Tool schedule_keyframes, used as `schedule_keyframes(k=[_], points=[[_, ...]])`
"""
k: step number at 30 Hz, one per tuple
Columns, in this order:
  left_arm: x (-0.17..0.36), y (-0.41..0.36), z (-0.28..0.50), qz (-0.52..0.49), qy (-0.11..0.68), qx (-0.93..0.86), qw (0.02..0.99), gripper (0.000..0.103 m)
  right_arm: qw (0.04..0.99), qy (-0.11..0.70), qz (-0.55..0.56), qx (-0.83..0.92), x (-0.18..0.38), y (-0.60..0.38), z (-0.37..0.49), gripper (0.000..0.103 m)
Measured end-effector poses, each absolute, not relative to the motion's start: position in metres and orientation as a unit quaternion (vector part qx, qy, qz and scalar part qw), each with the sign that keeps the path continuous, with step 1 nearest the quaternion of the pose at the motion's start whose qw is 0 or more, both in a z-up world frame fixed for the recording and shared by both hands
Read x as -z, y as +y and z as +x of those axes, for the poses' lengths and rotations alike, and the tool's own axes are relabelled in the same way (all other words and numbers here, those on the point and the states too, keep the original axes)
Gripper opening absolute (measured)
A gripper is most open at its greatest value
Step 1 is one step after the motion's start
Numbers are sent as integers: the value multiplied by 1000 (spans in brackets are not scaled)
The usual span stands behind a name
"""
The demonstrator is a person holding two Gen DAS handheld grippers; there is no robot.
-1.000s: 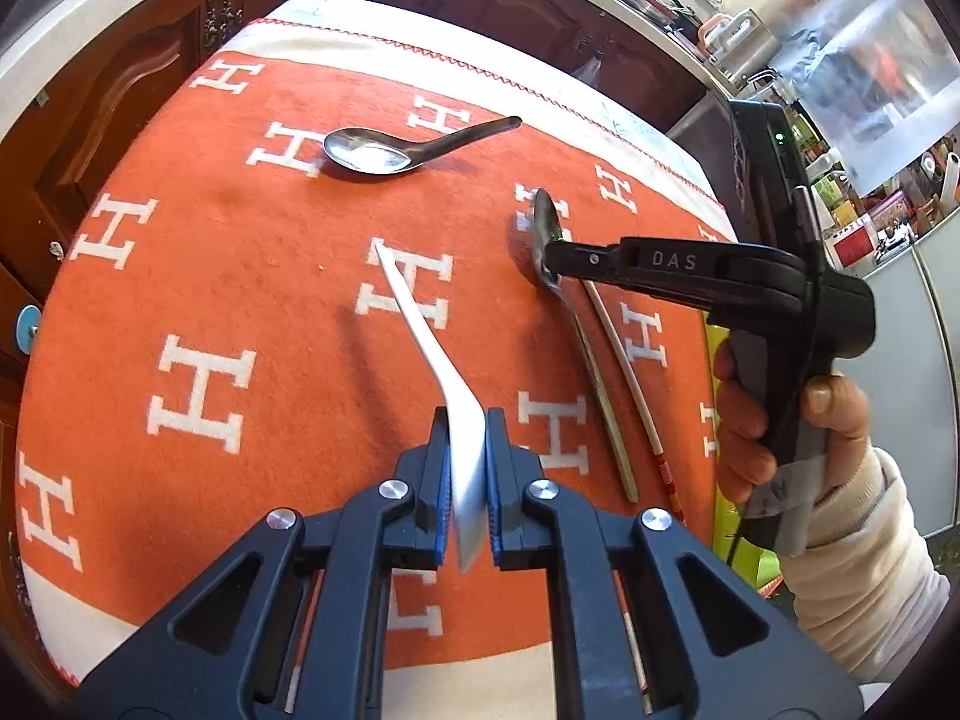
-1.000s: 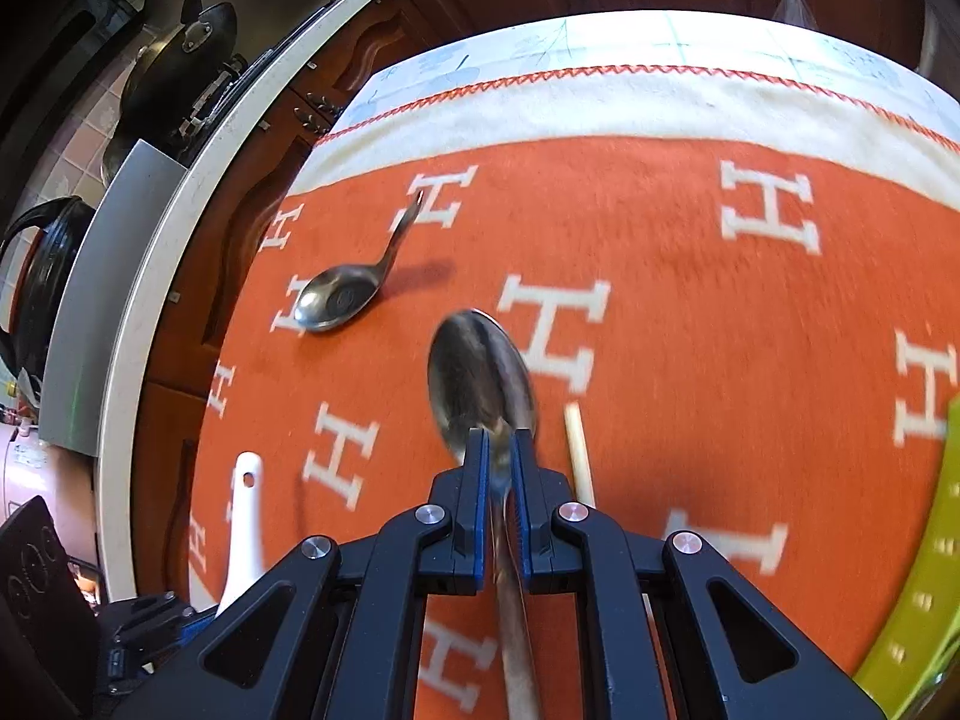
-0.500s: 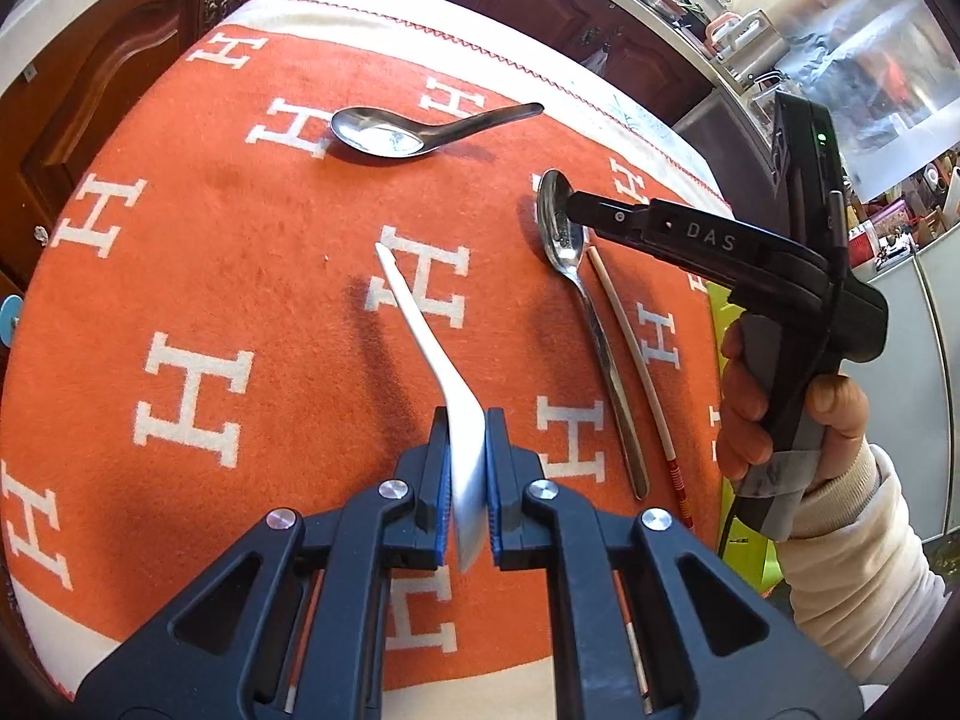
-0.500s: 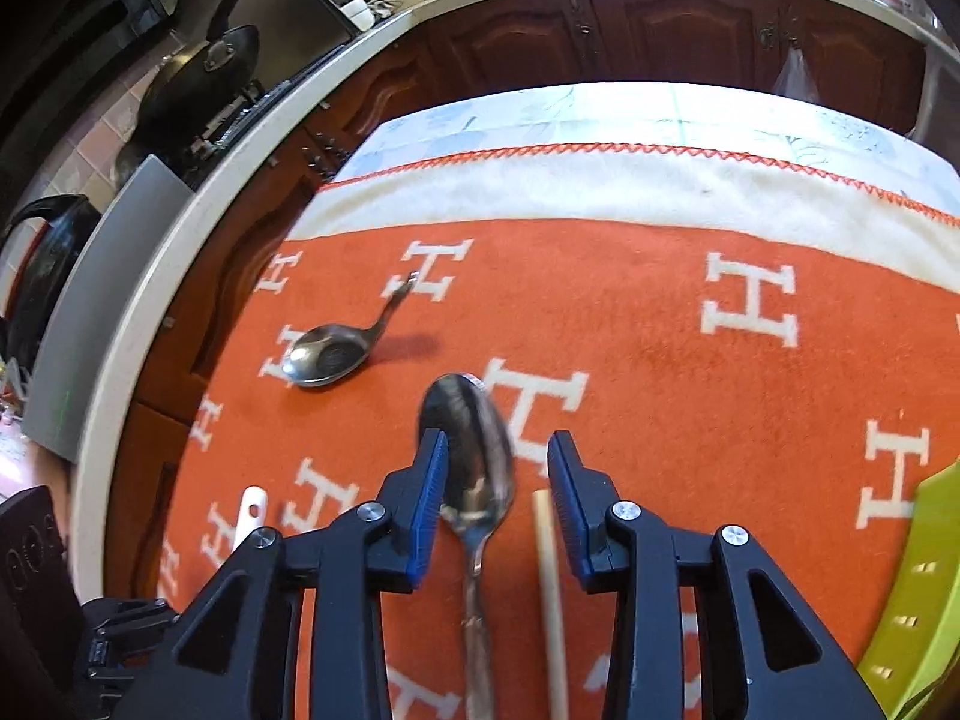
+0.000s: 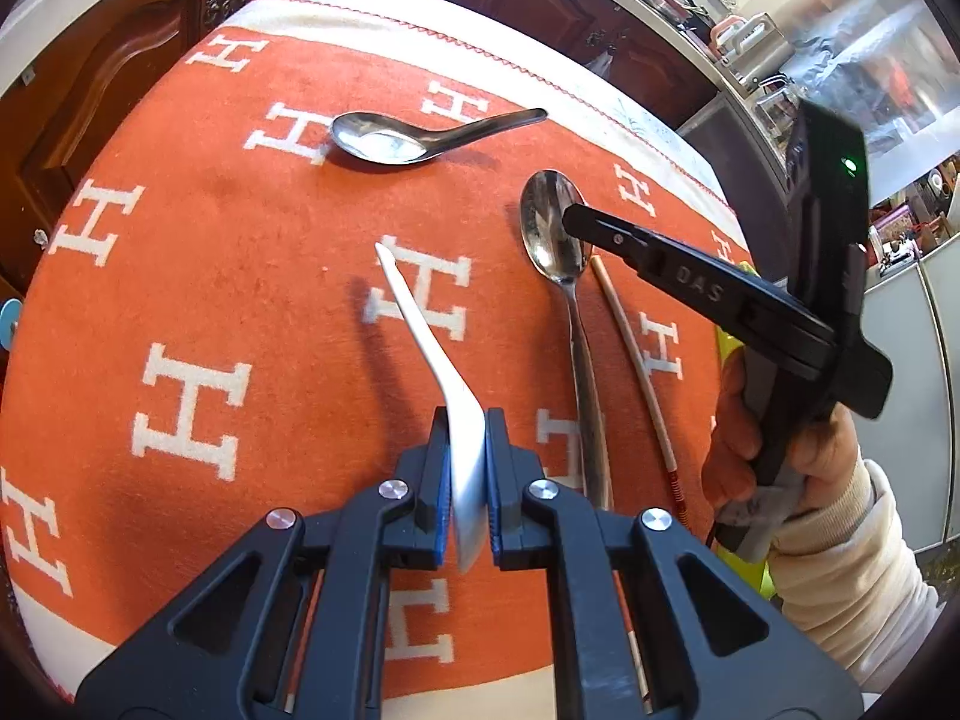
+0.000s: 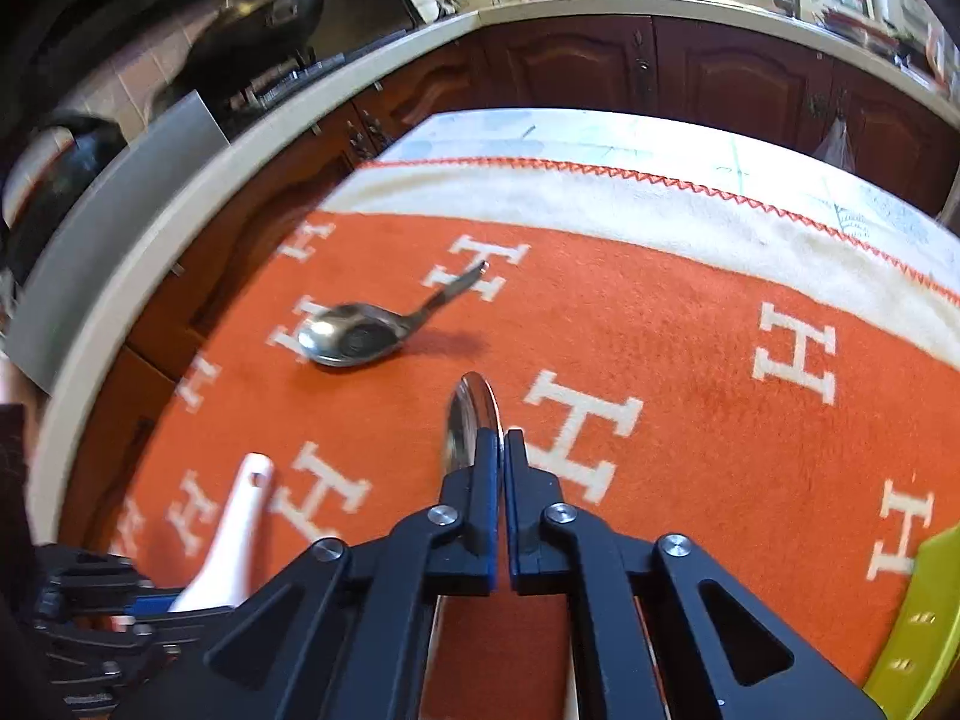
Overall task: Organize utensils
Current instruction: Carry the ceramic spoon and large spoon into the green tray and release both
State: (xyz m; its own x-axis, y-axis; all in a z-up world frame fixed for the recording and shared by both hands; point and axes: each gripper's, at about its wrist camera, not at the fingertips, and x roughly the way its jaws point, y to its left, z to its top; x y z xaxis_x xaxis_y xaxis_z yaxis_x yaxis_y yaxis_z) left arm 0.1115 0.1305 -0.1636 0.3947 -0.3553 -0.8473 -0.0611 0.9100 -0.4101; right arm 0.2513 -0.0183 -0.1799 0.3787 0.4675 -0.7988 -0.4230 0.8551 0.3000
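Both our grippers hover over the orange blanket (image 5: pixel 198 276): the left gripper (image 5: pixel 465 420) clamps a white spoon (image 5: pixel 420 324), the right gripper (image 6: pixel 501 438) has just snapped closed empty above the steel spoon (image 5: pixel 555 228).

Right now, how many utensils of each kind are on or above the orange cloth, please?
Metal spoons: 2, the short soup spoon and the long-handled spoon, both lying on the cloth.
White spoons: 1, the white spoon held in the left gripper.
Chopsticks: 1, the chopstick beside the long spoon.
Total: 4
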Motion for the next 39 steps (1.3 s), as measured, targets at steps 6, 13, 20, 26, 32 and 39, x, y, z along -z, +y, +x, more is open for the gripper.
schedule_keyframes(k=[6, 13, 20, 26, 32, 39], points=[[148, 117, 106, -178, 535, 101, 820, 7, 833, 464, 87, -289, 152, -51, 216, 1], [114, 76, 92, -145, 516, 141, 832, 7, 852, 402, 169, -290, 89, -123, 162, 1], [80, 19, 83, -113, 500, 190, 837, 7, 885, 335, 211, -243, 34, -226, 101, 1], [68, -38, 76, -84, 503, 228, 830, 7, 898, 334, 220, -183, 19, -304, 56, 2], [65, -95, 68, -39, 511, 267, 816, 7, 897, 351, 228, -143, 30, -368, 19, 2], [86, -150, 68, 13, 533, 293, 794, 7, 894, 416, 151, -70, 61, -372, 15, 2]])
